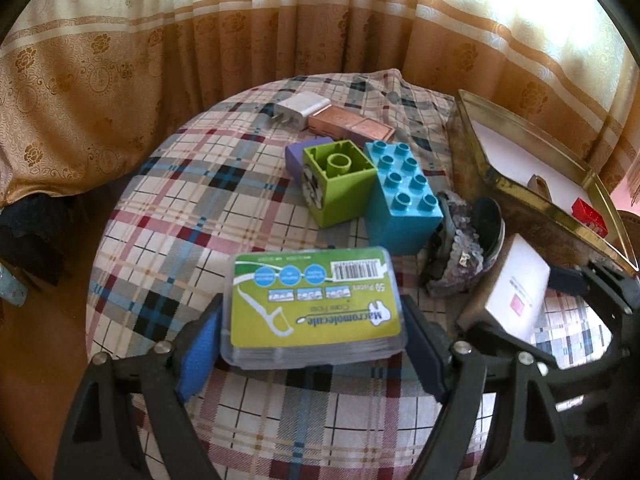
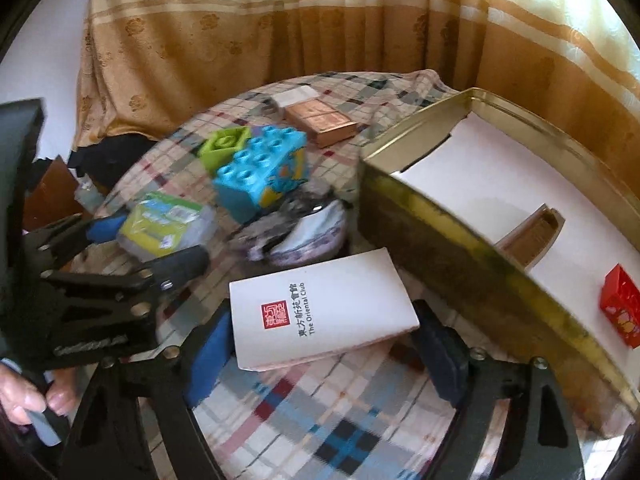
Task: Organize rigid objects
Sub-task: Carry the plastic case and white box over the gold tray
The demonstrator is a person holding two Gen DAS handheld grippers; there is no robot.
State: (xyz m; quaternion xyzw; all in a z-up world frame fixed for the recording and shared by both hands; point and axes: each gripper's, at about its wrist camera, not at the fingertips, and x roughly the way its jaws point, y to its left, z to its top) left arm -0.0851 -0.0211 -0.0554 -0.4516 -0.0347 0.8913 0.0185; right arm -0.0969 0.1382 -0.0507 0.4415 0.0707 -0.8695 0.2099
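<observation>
tin box (image 2: 460,216) on right table (image 1: 168,216) edge holds red box (image 2: 620,304) and brown piece (image 2: 532,236). left gripper (image 1: 312,320) clamps floss case (image 1: 312,304); right gripper (image 2: 324,320) jaws flank white box (image 2: 320,308), contact unclear

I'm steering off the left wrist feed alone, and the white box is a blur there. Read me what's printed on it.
Observer: The white box, clamped in the jaws of the right gripper, reads "The Oriental Club" beside a red seal.
Operator: Now check inside the tin.
Observer: The tin holds a small red box with yellow print, sitting on the white lining close to the near wall.
Operator: Give me the blue brick's hidden side.
Observer: The blue brick carries a yellow-and-blue printed picture on that side.
</observation>
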